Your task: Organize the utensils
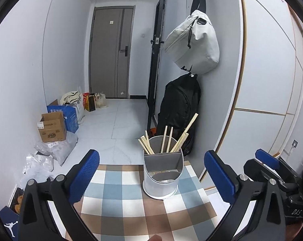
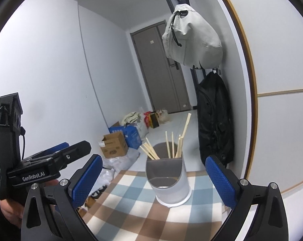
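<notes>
Where the checked cloth (image 1: 131,196) runs toward its far edge, the utensil holder (image 1: 161,172) stands upright — a pale, round tub with a slanted mouth, high at the back and cut low at the front. A grey divider (image 1: 161,159) crosses it, so there is a rear compartment and a front one; the front one shows a shiny bare bottom. All the chopsticks (image 1: 167,140) sit in the rear compartment. They are plain light wood, square-ended, and they fan out: a bunch leans left of the holder's middle, two stand near upright, and the rest lean right, one reaching well above the others.

The left gripper (image 1: 151,178) has its blue-padded fingers spread wide, one on either side of the holder and apart from it, with nothing between the pads. The right gripper (image 2: 153,180) is likewise spread wide and empty, the holder framed between its fingers but untouched.

Behind the holder hang a black backpack (image 1: 179,108) and, above it, a grey bag (image 1: 193,44). Left of the holder, on the floor, stand cardboard boxes (image 1: 53,128).
</notes>
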`<state>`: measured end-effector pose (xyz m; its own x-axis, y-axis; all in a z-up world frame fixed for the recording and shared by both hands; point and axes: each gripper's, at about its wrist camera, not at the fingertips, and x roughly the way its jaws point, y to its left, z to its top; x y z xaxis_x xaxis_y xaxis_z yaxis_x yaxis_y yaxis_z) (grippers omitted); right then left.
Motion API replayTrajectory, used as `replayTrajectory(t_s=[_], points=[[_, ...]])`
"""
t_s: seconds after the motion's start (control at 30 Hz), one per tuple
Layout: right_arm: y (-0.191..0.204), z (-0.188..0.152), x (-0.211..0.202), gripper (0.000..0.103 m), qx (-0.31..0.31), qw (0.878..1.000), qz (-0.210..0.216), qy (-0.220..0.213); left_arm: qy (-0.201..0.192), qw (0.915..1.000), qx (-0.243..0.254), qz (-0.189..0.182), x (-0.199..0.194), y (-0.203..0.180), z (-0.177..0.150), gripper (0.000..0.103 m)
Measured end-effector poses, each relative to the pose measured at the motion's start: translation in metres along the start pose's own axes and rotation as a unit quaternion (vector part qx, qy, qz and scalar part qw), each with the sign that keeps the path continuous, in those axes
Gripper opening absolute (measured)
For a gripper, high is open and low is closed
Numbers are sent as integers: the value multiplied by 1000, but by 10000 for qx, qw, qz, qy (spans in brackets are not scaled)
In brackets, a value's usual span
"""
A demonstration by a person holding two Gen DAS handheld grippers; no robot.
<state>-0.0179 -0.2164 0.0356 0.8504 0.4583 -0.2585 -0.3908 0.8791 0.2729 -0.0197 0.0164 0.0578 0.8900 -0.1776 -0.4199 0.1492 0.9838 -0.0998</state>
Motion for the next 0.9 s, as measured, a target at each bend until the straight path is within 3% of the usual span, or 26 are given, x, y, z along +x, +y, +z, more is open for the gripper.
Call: replayTrajectory(t_s=[0.9], points=[[1, -1, -6, 103, -29, 10000, -59, 10, 56, 9999, -104, 1, -2, -3, -2, 102]])
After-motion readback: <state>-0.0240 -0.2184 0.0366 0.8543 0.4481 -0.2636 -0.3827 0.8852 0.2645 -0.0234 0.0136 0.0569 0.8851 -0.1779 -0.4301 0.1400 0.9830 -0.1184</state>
